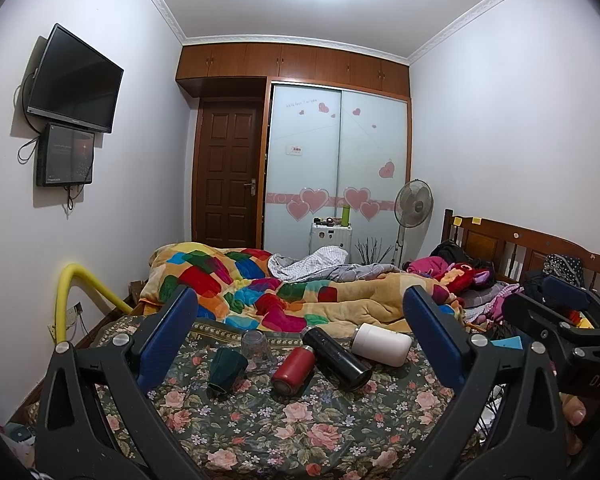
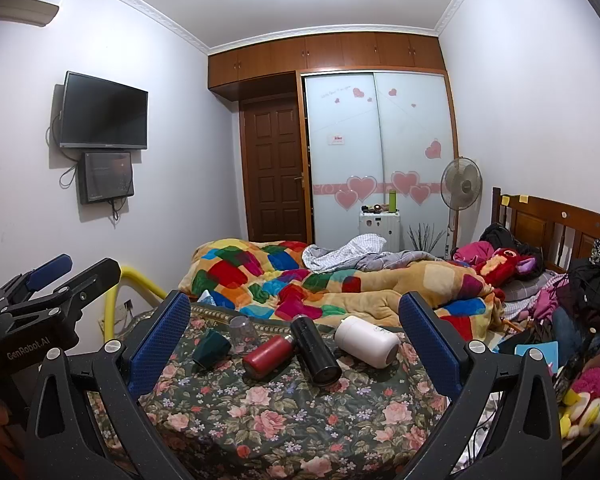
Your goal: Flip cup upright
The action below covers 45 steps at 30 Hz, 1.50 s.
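Hovering wide open and empty: left gripper (image 1: 300, 336) and right gripper (image 2: 296, 336); risking knocking the tipped green cup (image 1: 226, 370) into the inverted glass (image 1: 256, 346) touching it; soft floral cover (image 1: 284, 432) threatening a wobble.

5 vessels lie close together: a dark green cup (image 1: 227, 369) tipped on its side, a clear glass (image 1: 256, 347) upside down, and red (image 1: 293, 369), black (image 1: 337, 358) and white (image 1: 381, 344) bottles lying down.
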{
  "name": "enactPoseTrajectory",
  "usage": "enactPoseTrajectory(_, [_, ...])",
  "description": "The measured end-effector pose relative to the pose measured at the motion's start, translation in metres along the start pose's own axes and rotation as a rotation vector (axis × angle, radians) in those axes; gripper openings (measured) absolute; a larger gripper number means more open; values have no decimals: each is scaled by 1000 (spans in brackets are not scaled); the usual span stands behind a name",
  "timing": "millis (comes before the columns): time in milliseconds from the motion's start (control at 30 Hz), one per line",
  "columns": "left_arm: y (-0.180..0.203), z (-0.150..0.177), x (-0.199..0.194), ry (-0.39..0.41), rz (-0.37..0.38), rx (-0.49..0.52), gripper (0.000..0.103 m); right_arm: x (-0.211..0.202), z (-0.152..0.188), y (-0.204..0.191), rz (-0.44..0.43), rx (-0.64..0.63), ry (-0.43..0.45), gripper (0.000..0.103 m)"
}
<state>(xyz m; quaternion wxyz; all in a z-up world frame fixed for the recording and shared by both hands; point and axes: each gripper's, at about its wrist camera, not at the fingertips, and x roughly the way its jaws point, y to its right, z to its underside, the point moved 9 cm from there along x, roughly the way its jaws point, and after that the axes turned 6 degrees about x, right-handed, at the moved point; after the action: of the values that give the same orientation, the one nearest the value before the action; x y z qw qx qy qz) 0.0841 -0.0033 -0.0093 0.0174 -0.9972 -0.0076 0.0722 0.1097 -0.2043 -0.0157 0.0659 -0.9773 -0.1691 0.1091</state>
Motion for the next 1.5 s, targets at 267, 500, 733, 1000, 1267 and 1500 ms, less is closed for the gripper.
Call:
enactPoseTrajectory(267, [1, -2, -1, 2, -1, 1, 103, -2, -2, -2, 0, -2, 1, 103])
enactPoseTrajectory(500, [2, -4, -1, 5, -8, 9, 103, -2, -3, -2, 0, -3, -1, 103])
enactPoseTrajectory(733, [3, -4, 1, 2, -8, 10, 103, -2, -2, -1, 0, -6, -5, 103])
enactPoseTrajectory(1000, [-4, 6, 7, 0, -14, 11, 103, 5, 6, 0, 4, -13, -23, 103])
enactPoseTrajectory(1267, [-24, 23, 44, -55, -32, -23, 103, 28, 15, 5, 21, -16, -64, 103])
enactPoseTrajectory(1500, [-73, 73, 137, -238, -68, -32, 103, 66, 31, 19, 76, -19, -123, 103])
